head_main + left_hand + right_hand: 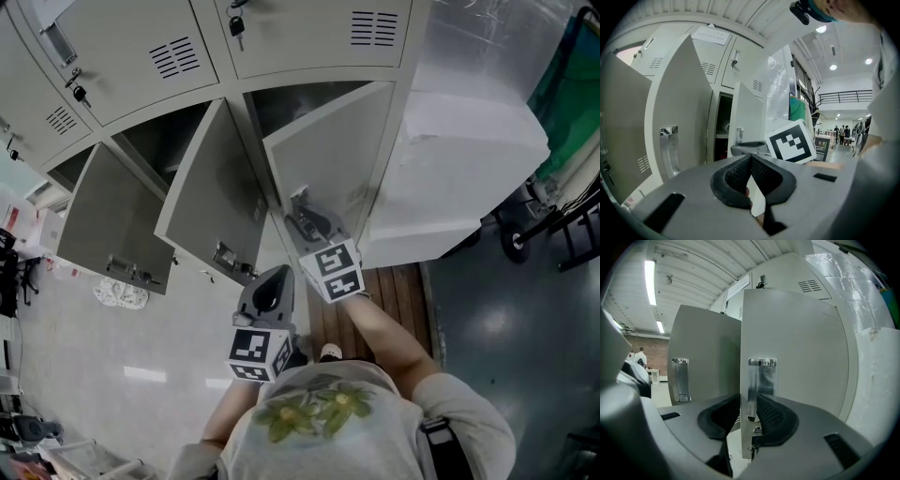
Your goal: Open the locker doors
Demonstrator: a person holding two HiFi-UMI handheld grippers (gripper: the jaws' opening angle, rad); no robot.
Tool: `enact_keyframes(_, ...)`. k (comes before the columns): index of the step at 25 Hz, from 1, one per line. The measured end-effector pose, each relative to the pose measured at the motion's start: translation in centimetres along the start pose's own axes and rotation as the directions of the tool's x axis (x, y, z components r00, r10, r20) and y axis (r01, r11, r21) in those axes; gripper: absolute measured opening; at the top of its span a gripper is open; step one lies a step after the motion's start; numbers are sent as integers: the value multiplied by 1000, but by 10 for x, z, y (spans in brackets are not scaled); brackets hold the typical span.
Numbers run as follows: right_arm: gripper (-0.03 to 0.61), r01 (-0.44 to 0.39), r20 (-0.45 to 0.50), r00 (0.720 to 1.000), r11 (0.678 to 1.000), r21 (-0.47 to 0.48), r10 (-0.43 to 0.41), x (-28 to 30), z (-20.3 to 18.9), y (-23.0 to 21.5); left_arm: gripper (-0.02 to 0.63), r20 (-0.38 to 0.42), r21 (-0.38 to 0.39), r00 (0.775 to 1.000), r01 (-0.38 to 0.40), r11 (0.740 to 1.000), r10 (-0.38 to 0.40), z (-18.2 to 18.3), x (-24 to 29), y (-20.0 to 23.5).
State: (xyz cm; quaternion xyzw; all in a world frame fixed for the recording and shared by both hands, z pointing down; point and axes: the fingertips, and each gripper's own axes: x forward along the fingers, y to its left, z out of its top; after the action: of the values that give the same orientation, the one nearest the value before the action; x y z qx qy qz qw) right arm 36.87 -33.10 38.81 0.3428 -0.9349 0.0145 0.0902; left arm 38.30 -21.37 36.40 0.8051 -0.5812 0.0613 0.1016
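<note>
Three lower locker doors stand open in the head view: the left door (112, 220), the middle door (211, 187) and the right door (328, 155). My right gripper (302, 217) is at the right door's free edge. In the right gripper view that door (797, 362) fills the middle, and my right gripper (749, 401) is shut across its edge at the metal handle (761, 376). The middle door (703, 357) hangs open to the left. My left gripper (272, 286) is held back near my body, clear of the doors. Its tips meet in the left gripper view, so my left gripper (751, 159) is shut on nothing.
The upper lockers (309, 28) are closed, with keys (236, 23) in their locks. A large white wrapped block (469, 159) stands right of the lockers over a wooden pallet (384, 291). A cart wheel (514, 242) is at the right and a cloth (120, 293) lies on the floor at the left.
</note>
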Motion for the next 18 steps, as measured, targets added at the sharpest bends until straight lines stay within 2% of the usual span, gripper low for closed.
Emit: enact_keyframes(18,124,-26,-1,1000,1000,-17,26,-31,-4,1,28,10,-1,1000,0,1000,0,0,2,-21)
